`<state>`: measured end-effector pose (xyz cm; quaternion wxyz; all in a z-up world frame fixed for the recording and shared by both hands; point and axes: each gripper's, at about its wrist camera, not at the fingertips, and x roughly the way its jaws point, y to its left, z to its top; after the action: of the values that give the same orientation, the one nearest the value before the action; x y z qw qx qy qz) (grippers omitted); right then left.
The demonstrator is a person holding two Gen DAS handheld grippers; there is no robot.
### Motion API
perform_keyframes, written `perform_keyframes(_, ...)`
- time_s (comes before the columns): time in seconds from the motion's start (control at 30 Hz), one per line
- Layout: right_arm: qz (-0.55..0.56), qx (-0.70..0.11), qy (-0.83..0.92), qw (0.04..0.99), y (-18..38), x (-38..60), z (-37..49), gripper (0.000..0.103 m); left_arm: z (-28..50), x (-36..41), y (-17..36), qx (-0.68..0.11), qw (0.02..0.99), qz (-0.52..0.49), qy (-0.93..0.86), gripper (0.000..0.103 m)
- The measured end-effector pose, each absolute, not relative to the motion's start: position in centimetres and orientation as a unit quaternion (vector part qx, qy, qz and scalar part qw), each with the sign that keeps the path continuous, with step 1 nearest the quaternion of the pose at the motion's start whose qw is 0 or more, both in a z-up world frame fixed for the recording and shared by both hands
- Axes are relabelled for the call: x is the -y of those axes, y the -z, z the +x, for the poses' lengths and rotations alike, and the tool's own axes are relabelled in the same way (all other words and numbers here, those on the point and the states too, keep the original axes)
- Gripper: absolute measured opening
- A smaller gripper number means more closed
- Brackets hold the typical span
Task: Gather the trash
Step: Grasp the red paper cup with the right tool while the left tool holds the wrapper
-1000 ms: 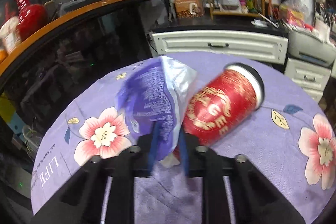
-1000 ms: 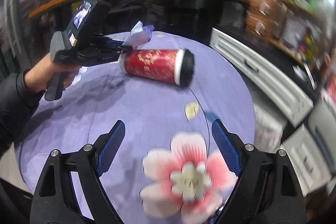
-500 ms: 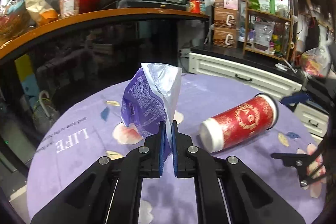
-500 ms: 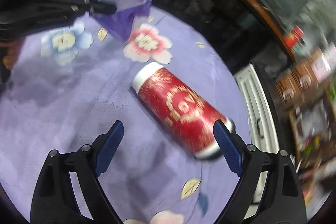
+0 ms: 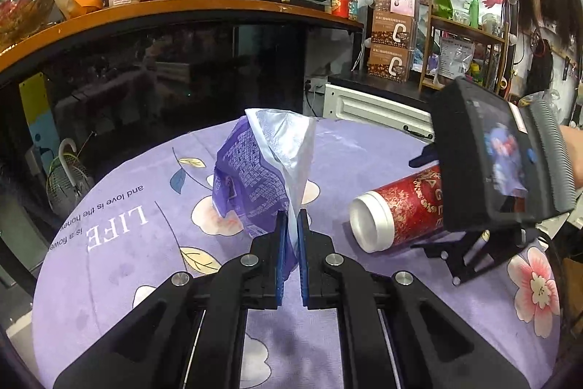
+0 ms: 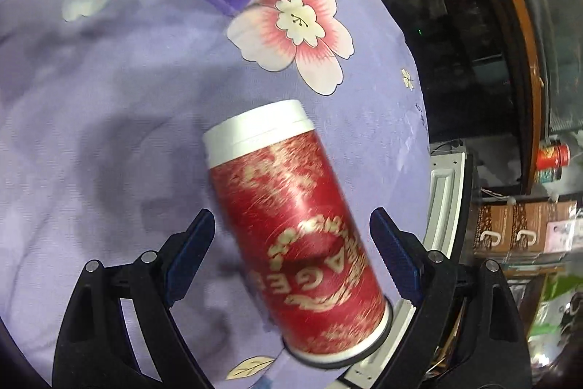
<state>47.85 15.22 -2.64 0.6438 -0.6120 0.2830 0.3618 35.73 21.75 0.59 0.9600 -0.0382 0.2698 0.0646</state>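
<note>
1. My left gripper (image 5: pixel 290 236) is clamped shut on the purple snack bag (image 5: pixel 255 177), which stands up above the floral tablecloth (image 5: pixel 120 261).
2. My right gripper (image 6: pixel 291 256) is spread wide, fingers either side of the red cup (image 6: pixel 291 225), not touching.
3. The cup lies on its side on the cloth, near the bag.

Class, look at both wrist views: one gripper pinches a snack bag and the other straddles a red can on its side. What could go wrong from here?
1. The red can lies on its side between the open right gripper; uneven finger contact could roll it toward the tablecloth edge.
2. The left gripper pinches only a thin fold of the purple snack bag, so the bag may slip free.
</note>
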Motion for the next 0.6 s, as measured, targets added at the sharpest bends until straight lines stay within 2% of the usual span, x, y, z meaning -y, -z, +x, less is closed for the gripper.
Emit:
perform_keyframes(0.2, -0.638, -0.273, -0.359, 0.624, 4.3, -16.9, 48.2, 0.085, 35.7, -21.5, -0.5, -0.270, 0.960, -0.037, -0.060, 0.007)
perform_keyframes(0.37, -0.663, -0.264, -0.352, 0.605, 5.5, -17.4, 47.9, 0.075, 35.6, -21.1, -0.3, -0.273, 0.960, -0.034, -0.057, 0.007)
perform_keyframes(0.6, -0.657, -0.251, -0.348, 0.620, 5.2, -17.1, 47.6, 0.074, 35.6, -21.3, -0.2, -0.272, 0.960, -0.040, -0.057, 0.007)
